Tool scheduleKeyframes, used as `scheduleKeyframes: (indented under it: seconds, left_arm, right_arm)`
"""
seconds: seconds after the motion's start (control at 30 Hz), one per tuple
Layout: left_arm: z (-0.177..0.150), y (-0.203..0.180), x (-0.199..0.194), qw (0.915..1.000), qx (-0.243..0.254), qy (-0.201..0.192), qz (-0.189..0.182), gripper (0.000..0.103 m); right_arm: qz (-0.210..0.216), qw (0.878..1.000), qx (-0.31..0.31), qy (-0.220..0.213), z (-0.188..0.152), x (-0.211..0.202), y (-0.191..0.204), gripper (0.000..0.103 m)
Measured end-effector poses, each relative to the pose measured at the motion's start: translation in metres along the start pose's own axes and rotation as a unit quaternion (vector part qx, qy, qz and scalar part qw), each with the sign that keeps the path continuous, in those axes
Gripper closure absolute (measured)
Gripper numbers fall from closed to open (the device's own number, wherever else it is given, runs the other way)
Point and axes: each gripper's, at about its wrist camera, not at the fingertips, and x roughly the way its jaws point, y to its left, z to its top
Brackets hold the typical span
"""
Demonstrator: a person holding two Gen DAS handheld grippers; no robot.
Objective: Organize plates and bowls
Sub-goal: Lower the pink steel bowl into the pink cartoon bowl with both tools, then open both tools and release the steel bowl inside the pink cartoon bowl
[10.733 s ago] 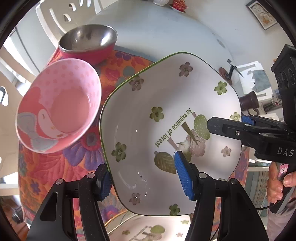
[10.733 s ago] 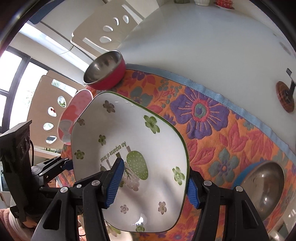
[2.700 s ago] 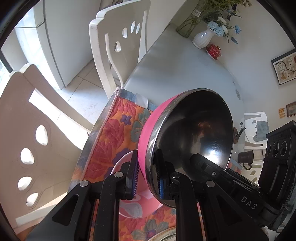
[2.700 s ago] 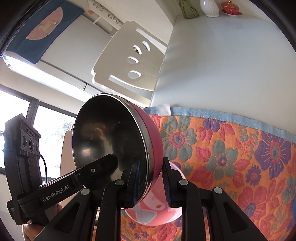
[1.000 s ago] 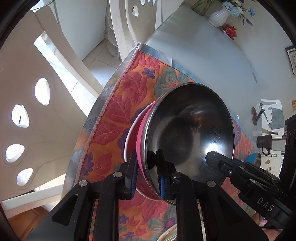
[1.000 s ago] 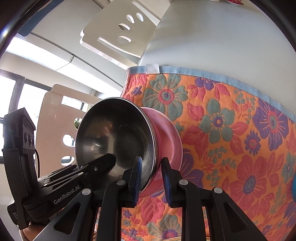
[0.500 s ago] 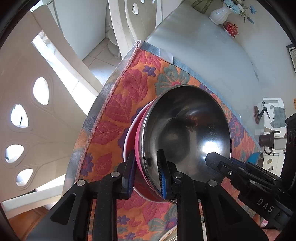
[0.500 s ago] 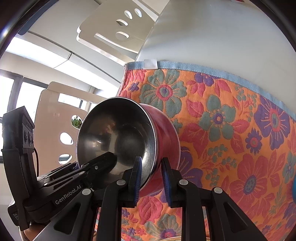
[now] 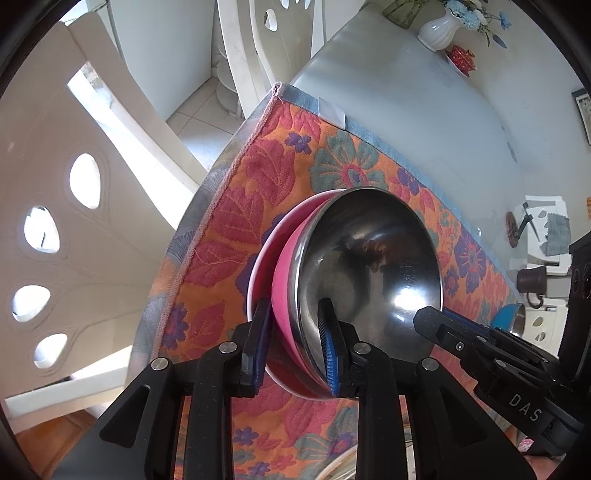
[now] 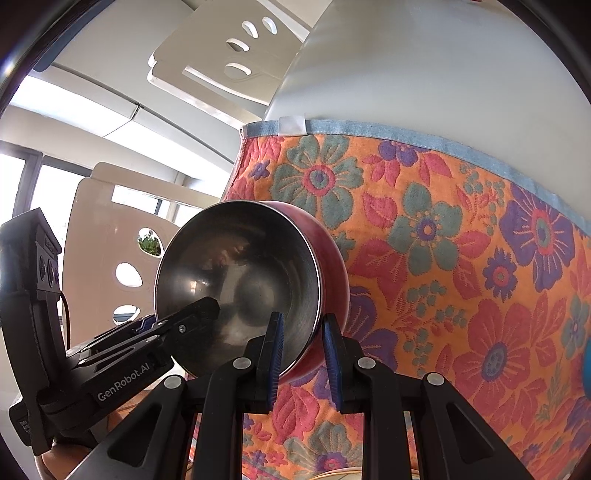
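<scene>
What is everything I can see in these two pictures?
Steel bowl: one, pink outside, nested in the pink bowl.
Pink bowl: one, on the cloth, only its rim shows.
Cloth: one, orange floral, on the table.
Table: one, white.
Blue bowl: one, steel inside, far right on the cloth.
Chairs: white with oval holes, at least two, beside the table.
Vase: one, white with blue flowers, far end of table.
Red dish: one, beside the vase.
Left gripper: black, blue pads, straddling both bowls' rims.
Right gripper: black, blue pads, straddling the steel bowl's rim.
</scene>
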Motion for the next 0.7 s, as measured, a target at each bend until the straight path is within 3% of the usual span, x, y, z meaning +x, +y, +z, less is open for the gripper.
scheduleKeyframes:
  seconds: [0.7]
  left_arm:
    - [-0.003,-0.005,-0.010,0.9999,0.001,-0.008,-0.010,0.080]
  right_arm:
    - [0.016,1.000,-0.010,-0.009,-0.006,-0.011,0.009,0.081]
